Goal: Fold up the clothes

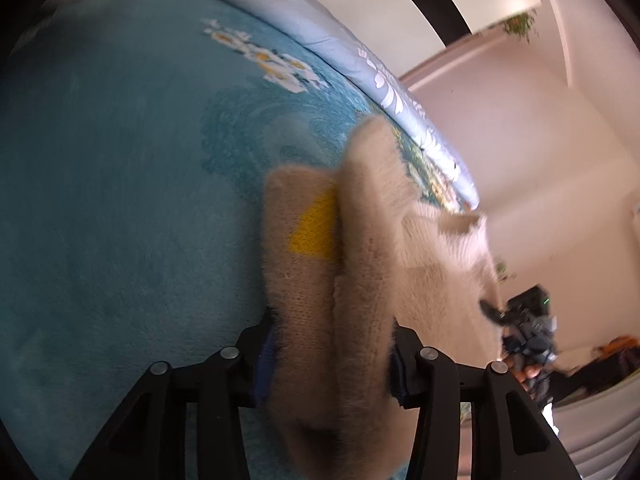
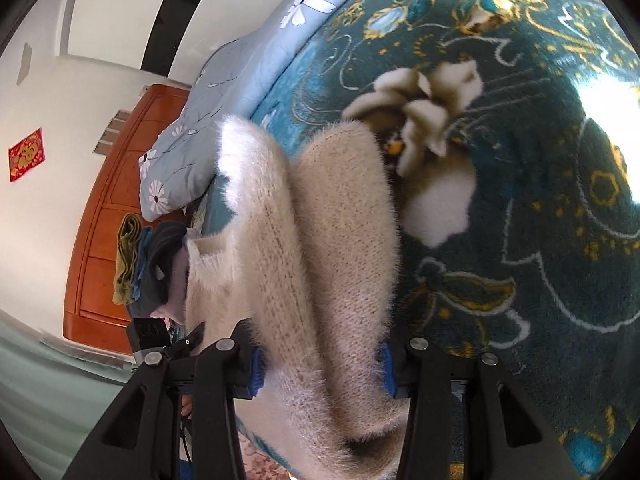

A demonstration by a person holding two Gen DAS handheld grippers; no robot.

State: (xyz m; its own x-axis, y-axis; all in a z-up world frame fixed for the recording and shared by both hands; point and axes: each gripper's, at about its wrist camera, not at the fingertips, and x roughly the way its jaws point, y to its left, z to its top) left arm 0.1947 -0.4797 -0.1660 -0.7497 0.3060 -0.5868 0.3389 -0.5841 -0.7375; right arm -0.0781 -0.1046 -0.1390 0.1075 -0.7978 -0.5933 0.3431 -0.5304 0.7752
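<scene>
Fuzzy sweater [image 1: 360, 264] between both claws

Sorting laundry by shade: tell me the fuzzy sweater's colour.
Cream-beige sweater with a yellow patch; the patch shows only in the left wrist view.

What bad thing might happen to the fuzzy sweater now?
1. The fuzzy sweater is bunched thick between both the left gripper and the right gripper, so a layer could slip out.
2. Its loose end hangs free and might land crooked on the blue blanket.
</scene>
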